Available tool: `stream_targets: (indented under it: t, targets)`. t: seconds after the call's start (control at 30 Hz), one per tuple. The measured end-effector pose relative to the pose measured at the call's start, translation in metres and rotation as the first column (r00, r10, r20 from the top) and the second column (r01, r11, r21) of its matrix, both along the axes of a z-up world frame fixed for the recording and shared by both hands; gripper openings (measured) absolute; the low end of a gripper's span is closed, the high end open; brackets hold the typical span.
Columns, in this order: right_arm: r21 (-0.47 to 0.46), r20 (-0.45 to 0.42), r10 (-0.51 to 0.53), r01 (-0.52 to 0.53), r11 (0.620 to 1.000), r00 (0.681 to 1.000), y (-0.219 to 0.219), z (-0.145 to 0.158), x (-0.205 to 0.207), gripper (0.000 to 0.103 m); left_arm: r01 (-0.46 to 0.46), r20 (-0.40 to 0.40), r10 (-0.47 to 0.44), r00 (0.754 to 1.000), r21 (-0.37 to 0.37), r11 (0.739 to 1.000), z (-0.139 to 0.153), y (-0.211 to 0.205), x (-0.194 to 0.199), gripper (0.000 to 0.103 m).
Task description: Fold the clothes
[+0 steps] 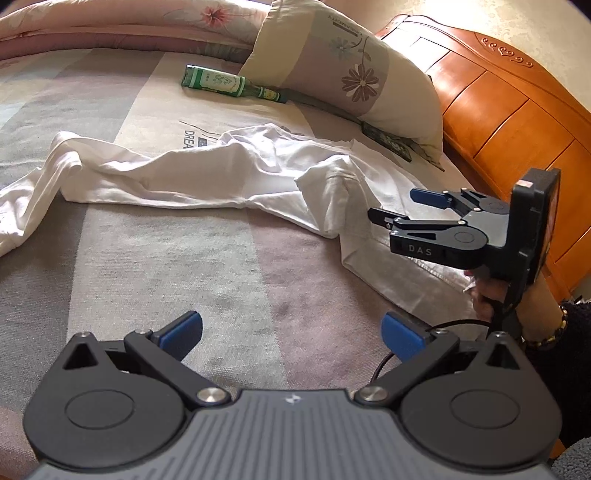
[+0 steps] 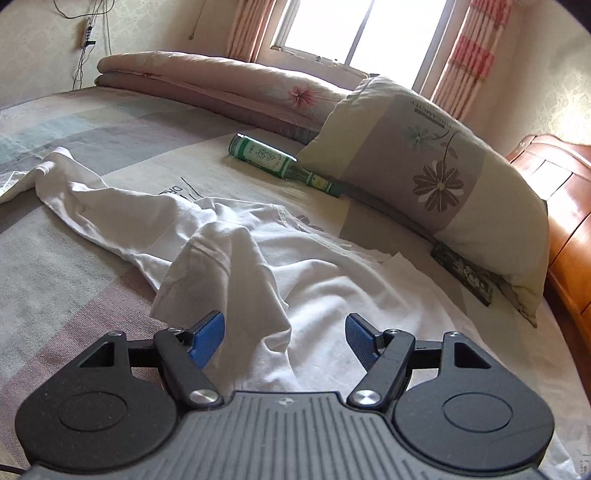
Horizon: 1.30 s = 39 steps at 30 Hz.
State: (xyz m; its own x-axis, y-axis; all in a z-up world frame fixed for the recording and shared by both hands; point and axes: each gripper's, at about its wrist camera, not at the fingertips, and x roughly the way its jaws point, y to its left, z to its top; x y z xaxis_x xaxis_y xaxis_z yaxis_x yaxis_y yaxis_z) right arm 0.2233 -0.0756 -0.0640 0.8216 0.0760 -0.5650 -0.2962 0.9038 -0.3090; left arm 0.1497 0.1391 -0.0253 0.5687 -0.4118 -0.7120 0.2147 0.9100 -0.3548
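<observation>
- One white garment [image 1: 207,173] lies crumpled across the bed [image 1: 155,258], stretched from the left edge toward the headboard side, with a raised fold near its right end.
- One green glass bottle [image 1: 229,83] lies on its side on the bed beyond the garment, its neck pointing at the pillow and apart from the cloth.
- One pillow [image 1: 354,74] with a flower print leans near the wooden headboard [image 1: 509,110]; a dark patterned strip at its lower edge sits just beside the garment's far right corner.
- One folded pink quilt [image 2: 207,85] runs along the far side of the bed, under a window [image 2: 354,29] with two striped curtains.
- The left gripper [image 1: 291,334] hovers over bare bedcover in front of the garment, its jaws wide and nothing between them.
- The right gripper [image 2: 284,338] is above the garment's near right part, its jaws wide apart; the raised fold of cloth rises just ahead of them, next to the left pad, but the pads do not press on it.
- In the left wrist view the right gripper is seen from the side, held by a hand [image 1: 517,295] with a beaded bracelet, over the garment's right end.
</observation>
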Motion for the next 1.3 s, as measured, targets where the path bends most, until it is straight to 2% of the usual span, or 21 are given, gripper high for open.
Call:
stream_targets:
  t: [0.13, 0.27, 0.43, 0.57, 0.73, 0.8, 0.9, 0.93, 1.0, 1.03, 1.1, 1.13, 1.17, 1.23, 1.3]
  targets:
    - [-0.004, 0.053, 0.109, -0.109, 0.994, 0.993, 0.021, 0.009, -0.025, 0.076, -0.008, 0.001, 0.008, 1.000, 0.013, 1.000, 0.000, 0.001, -0.003, 0.102]
    - [-0.039, 0.082, 0.236, -0.234, 0.972, 0.968, 0.047, 0.010, -0.046, 0.076, -0.024, 0.004, 0.024, 1.000, 0.023, 0.999, 0.002, 0.006, -0.006, 0.102]
    - [-0.179, 0.063, 0.345, -0.330, 0.927, 0.936, 0.083, -0.016, -0.055, 0.076, -0.043, 0.007, 0.043, 0.999, 0.026, 0.999, 0.005, 0.014, -0.008, 0.102]
    - [-0.334, 0.051, 0.356, -0.320, 0.887, 0.933, 0.093, -0.040, -0.045, 0.075, -0.048, 0.005, 0.048, 0.999, 0.022, 0.999, 0.004, 0.017, -0.008, 0.102]
    - [-0.517, 0.094, 0.371, -0.273, 0.811, 0.924, 0.087, -0.050, -0.042, 0.075, -0.049, 0.005, 0.049, 0.999, 0.013, 0.999, 0.002, 0.019, -0.005, 0.102]
    - [-0.620, 0.113, 0.384, -0.237, 0.748, 0.916, 0.086, -0.059, -0.043, 0.075, -0.050, 0.001, 0.050, 0.999, 0.010, 0.999, 0.000, 0.019, -0.003, 0.102]
    - [-0.762, 0.130, 0.430, -0.187, 0.620, 0.893, 0.084, -0.077, -0.045, 0.075, -0.043, -0.003, 0.043, 0.999, 0.002, 0.999, -0.002, 0.018, -0.001, 0.102]
    - [-0.782, 0.137, 0.441, -0.177, 0.598, 0.887, 0.083, -0.080, -0.047, 0.075, -0.039, -0.002, 0.039, 0.999, 0.001, 0.999, -0.002, 0.018, -0.001, 0.102]
    - [-0.796, 0.150, 0.459, -0.168, 0.582, 0.876, 0.084, -0.081, -0.051, 0.074, -0.033, -0.002, 0.033, 0.999, 0.001, 0.999, -0.002, 0.017, -0.001, 0.102]
    - [-0.801, 0.156, 0.467, -0.165, 0.575, 0.870, 0.084, -0.082, -0.052, 0.070, -0.033, -0.002, 0.033, 0.999, 0.002, 0.999, -0.002, 0.017, -0.001, 0.102]
    - [-0.814, 0.167, 0.483, -0.157, 0.559, 0.859, 0.085, -0.083, -0.054, 0.053, -0.035, -0.003, 0.035, 0.999, 0.005, 0.999, -0.002, 0.017, -0.002, 0.102]
    - [-0.813, 0.158, 0.477, -0.161, 0.560, 0.864, 0.086, -0.083, -0.052, 0.040, -0.035, -0.002, 0.035, 0.999, 0.006, 0.999, -0.002, 0.017, -0.002, 0.102]
    - [-0.811, 0.147, 0.470, -0.166, 0.562, 0.870, 0.087, -0.083, -0.051, 0.032, -0.036, -0.001, 0.036, 0.999, 0.006, 0.999, -0.001, 0.017, -0.003, 0.102]
    - [-0.758, 0.107, 0.428, -0.205, 0.620, 0.897, 0.087, -0.076, -0.044, 0.025, -0.037, 0.001, 0.037, 0.999, 0.012, 0.999, 0.000, 0.017, -0.005, 0.102]
    - [-0.651, 0.067, 0.375, -0.245, 0.718, 0.924, 0.084, -0.061, -0.039, 0.016, -0.042, 0.003, 0.042, 0.999, 0.019, 0.999, 0.002, 0.018, -0.008, 0.102]
